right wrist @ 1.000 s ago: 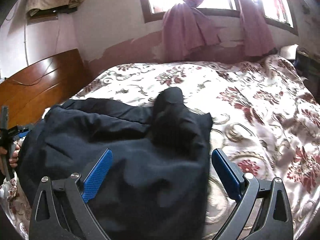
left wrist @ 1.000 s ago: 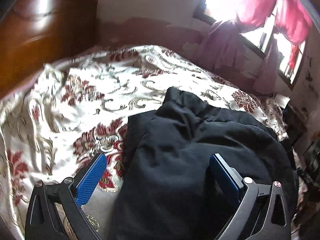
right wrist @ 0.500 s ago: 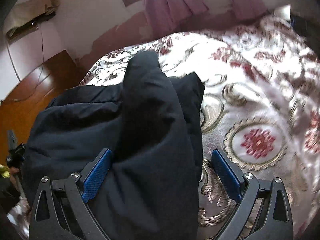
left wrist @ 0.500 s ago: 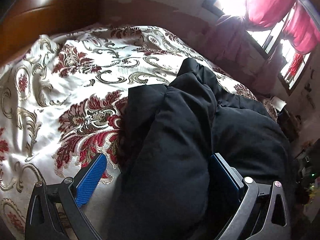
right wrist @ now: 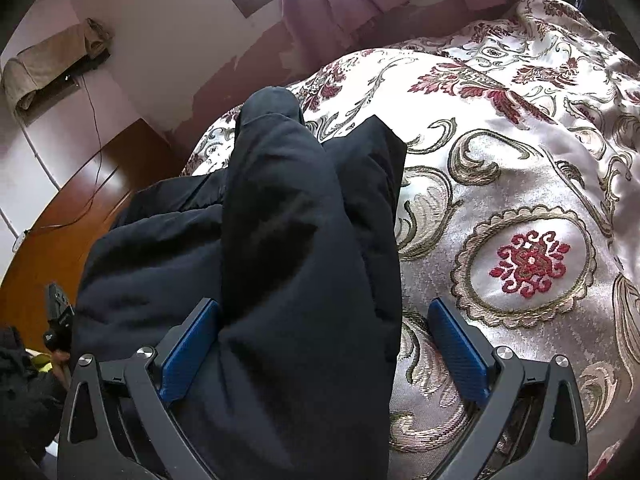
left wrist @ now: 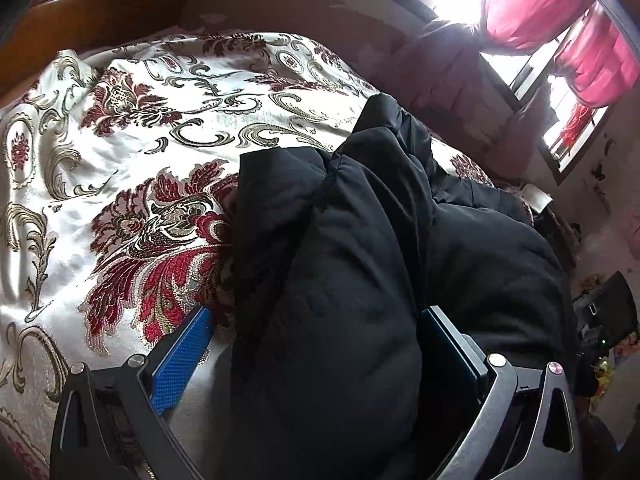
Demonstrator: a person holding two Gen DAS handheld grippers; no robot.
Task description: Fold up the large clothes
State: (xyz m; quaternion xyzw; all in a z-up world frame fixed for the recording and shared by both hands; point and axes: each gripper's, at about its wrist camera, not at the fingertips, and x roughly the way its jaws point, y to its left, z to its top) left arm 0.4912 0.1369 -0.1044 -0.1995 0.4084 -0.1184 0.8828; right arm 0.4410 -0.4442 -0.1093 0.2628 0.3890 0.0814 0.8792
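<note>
The black coat (left wrist: 352, 280) lies on the bed (left wrist: 120, 160). Folds of it bulge between each gripper's jaws. Left gripper (left wrist: 316, 344) and right gripper (right wrist: 324, 340) both stand wide apart, unclamped.

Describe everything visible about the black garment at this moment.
The black garment is a padded, matte coat-like piece, bunched in soft thick folds on the floral bedspread. A long puffy section, perhaps a sleeve, runs away from both cameras. The open left gripper and right gripper straddle it; whether either grips is unclear.
</note>
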